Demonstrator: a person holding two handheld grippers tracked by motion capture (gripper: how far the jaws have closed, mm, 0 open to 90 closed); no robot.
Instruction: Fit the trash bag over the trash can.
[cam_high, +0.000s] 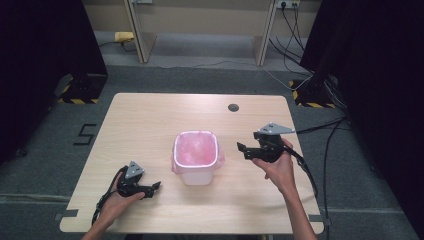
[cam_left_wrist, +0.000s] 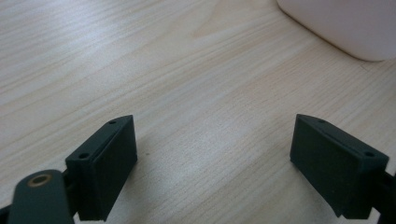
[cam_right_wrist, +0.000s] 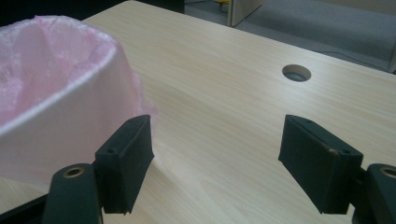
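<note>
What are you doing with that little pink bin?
A person holds a black gripper in each hand at a wooden table. In the middle stands a small white bin lined with a pink bag. The right gripper is raised beside the bin, jaws open and empty. The left gripper rests low by the bin's other side, also open and empty. Neither touches the bin.

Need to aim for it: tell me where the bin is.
In the high view the bin stands mid-table, between the left gripper and right gripper, touching neither.
</note>
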